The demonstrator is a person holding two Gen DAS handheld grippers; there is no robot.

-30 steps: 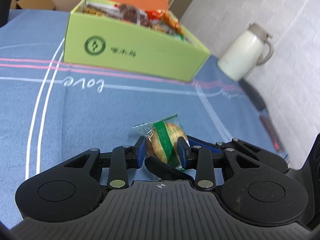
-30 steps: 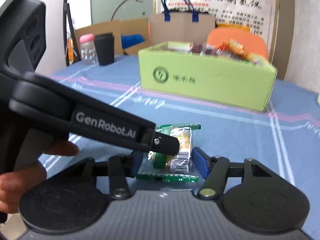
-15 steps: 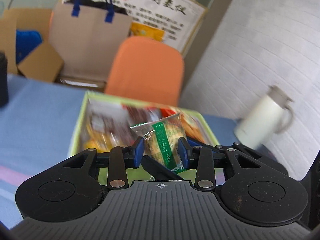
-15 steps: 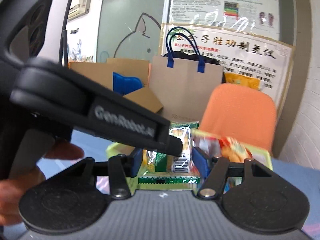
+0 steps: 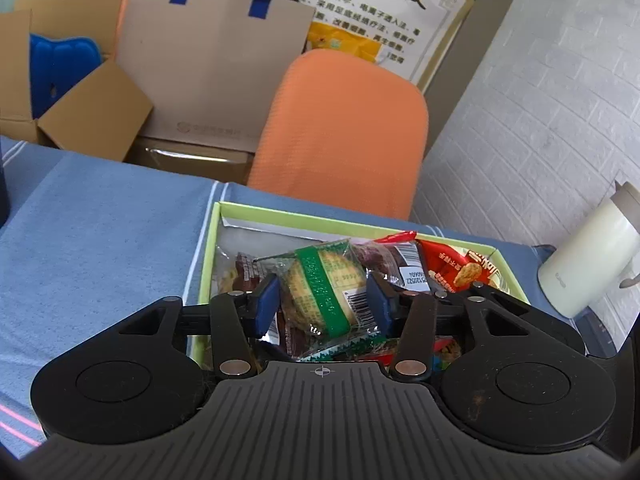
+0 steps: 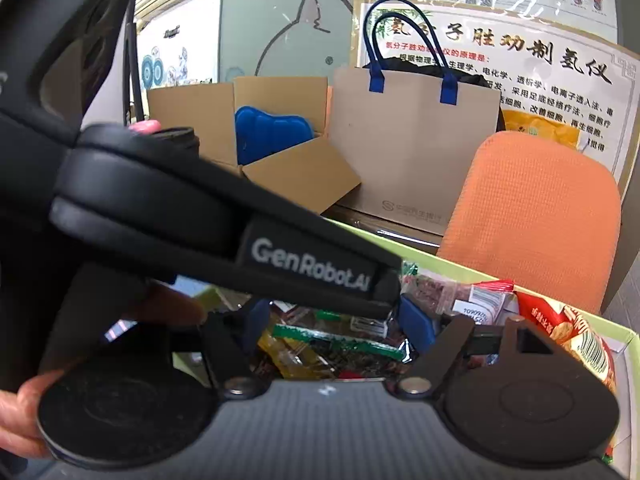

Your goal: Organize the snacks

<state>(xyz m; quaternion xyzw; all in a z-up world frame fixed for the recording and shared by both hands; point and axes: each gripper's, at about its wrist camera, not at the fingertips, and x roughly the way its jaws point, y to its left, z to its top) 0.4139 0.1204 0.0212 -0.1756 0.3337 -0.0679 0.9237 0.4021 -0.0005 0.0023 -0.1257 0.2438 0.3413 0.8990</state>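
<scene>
The left claw point(image 5: 322, 306) sits above the near end of the green snack box point(image 5: 208, 248), its blue pads point(image 5: 266, 304) spreading. The green-banded biscuit packet point(image 5: 326, 292) is between them, its long axis running roughly upright and tilted slightly away. On either side a gap shows between pad and wrapper, so the pinch looks let go, and the packet lies straight ahead of the claw, over the heap of snacks already in the box — the drop turns on that alone.

The right claw point(image 6: 332, 322), seen in its own wrist view, is over the same box point(image 6: 624, 336) beside the left one, whose black body crosses the picture. Its jaws are opening too. A flat packet with a green serrated edge point(image 6: 340, 338) lies crosswise below and between them, seemingly resting on the pile; whether a pad touches it cannot be told. A hand point(image 6: 24, 412) grips the handle at the lower left.

Beyond the box along the blue-clothed counter point(image 5: 100, 232) stands a cream jug point(image 5: 588, 264) to its right, with an orange chair back point(image 5: 340, 128) behind.
</scene>
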